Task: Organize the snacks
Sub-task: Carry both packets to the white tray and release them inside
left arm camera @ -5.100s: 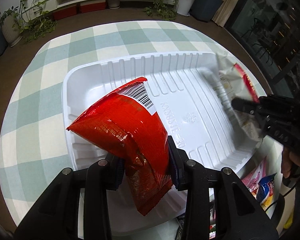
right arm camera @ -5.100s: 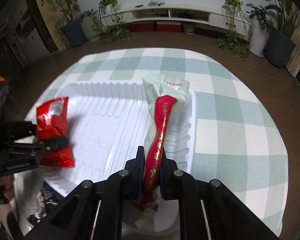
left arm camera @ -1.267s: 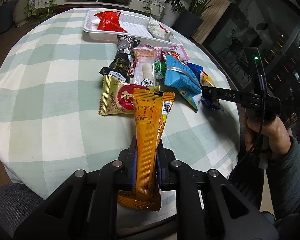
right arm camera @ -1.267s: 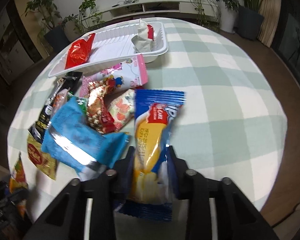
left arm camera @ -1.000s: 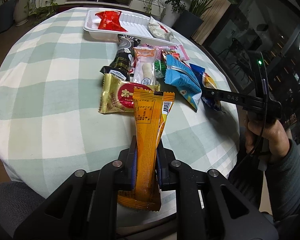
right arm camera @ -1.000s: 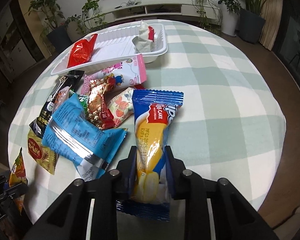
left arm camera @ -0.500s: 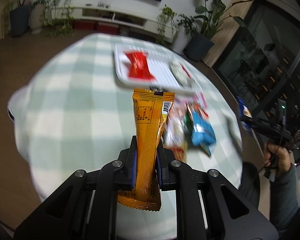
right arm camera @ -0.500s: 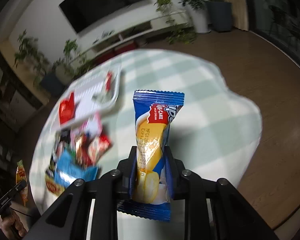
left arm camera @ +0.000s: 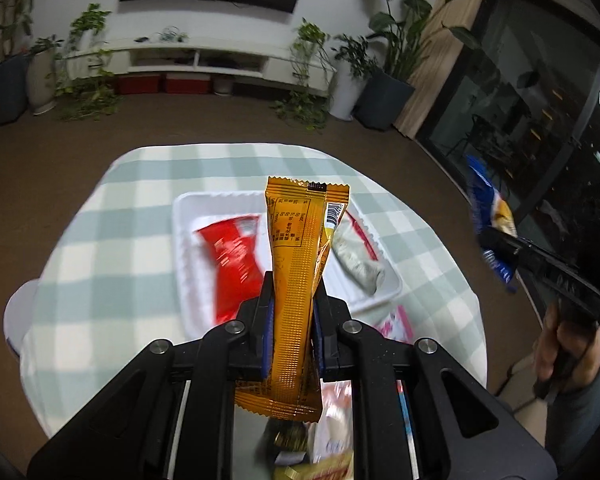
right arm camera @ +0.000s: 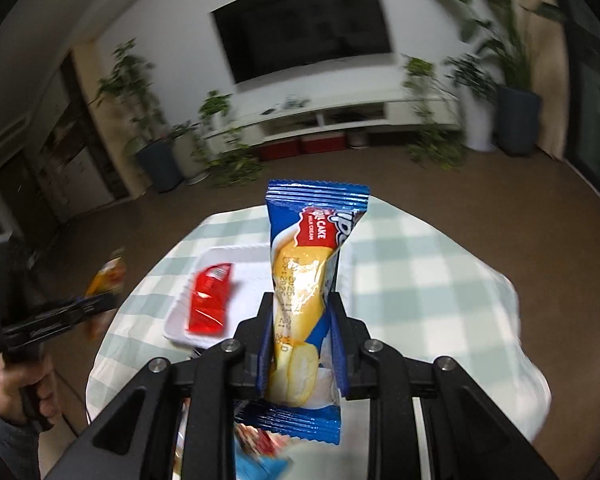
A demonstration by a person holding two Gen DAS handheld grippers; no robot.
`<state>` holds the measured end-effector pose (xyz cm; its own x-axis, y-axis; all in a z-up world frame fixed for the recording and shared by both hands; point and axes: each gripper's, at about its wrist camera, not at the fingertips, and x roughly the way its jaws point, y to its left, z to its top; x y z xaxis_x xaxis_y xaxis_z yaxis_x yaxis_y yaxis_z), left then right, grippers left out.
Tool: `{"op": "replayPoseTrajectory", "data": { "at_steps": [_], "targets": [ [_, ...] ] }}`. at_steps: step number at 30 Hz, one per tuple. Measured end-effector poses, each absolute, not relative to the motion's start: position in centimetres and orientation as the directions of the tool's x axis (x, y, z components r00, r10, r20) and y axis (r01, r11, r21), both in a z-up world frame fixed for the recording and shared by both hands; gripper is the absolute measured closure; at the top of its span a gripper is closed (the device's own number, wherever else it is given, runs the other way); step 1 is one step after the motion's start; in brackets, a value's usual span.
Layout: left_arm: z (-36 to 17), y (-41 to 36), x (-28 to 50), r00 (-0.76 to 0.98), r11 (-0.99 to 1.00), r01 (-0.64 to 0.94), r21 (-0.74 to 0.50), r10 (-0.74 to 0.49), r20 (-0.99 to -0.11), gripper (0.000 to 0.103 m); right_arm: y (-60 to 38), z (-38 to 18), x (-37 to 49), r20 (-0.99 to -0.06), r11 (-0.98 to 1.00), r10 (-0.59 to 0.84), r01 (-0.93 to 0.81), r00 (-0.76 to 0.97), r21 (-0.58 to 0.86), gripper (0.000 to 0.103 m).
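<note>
Left gripper (left arm camera: 292, 312) clamped on orange snack packet (left arm camera: 296, 280), right gripper (right arm camera: 300, 344) clamped on blue cake packet (right arm camera: 308, 280), both raised above white tray (left arm camera: 182, 240) holding red packet (left arm camera: 232, 256) on checked tabletop (left arm camera: 100, 240)

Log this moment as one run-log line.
left gripper: shut on orange packet | right gripper: shut on blue cake packet | white tray: red packet, whitish packet

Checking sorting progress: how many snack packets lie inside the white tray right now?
2: a red packet on the white tray's left side, a pale packet on its right. The held orange packet may hide more.
</note>
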<state>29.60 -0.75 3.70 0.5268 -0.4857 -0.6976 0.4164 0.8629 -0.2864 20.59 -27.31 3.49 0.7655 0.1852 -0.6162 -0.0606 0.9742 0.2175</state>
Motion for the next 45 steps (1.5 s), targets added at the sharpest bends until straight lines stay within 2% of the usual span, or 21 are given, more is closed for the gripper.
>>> {"op": "replayPoseTrajectory", "data": {
  "at_steps": [9, 23, 33, 39, 41, 45],
  "targets": [
    [-1.0, -6.1, 36.1, 0.459, 0.865, 0.420, -0.275, -0.464, -0.758, 0.090, -21.9, -0.2, 29.2, -0.702, 0.975, 0.222, -0.144, 0.677, 0.170, 0.077],
    [-8.1, -7.9, 39.1, 0.423, 0.899, 0.386, -0.205, -0.370, -0.827, 0.089, -20.6, -7.3, 33.4, -0.823, 0.986, 0.157, -0.139, 0.545, 0.096, 0.077],
    [-9.5, -8.4, 39.4, 0.404, 0.893, 0.411, -0.182, -0.357, -0.842, 0.087, -20.4, -10.1, 34.7, -0.856, 0.988, 0.130, -0.134, 0.501, 0.072, 0.076],
    [-9.2, -8.5, 39.0, 0.402, 0.892, 0.415, -0.178, -0.356, -0.844, 0.087, -20.4, -10.0, 34.6, -0.850, 0.988, 0.129, -0.138, 0.511, 0.068, 0.074],
    [-9.2, -8.5, 39.0, 0.399, 0.892, 0.415, -0.180, -0.356, -0.845, 0.086, -20.5, -9.6, 34.3, -0.844, 0.988, 0.130, -0.136, 0.521, 0.068, 0.069],
    [-8.6, -8.4, 38.5, 0.409, 0.890, 0.418, -0.180, -0.362, -0.838, 0.076, -20.7, -8.5, 33.7, -0.828, 0.988, 0.140, -0.134, 0.543, 0.080, 0.066]
  ]
}}
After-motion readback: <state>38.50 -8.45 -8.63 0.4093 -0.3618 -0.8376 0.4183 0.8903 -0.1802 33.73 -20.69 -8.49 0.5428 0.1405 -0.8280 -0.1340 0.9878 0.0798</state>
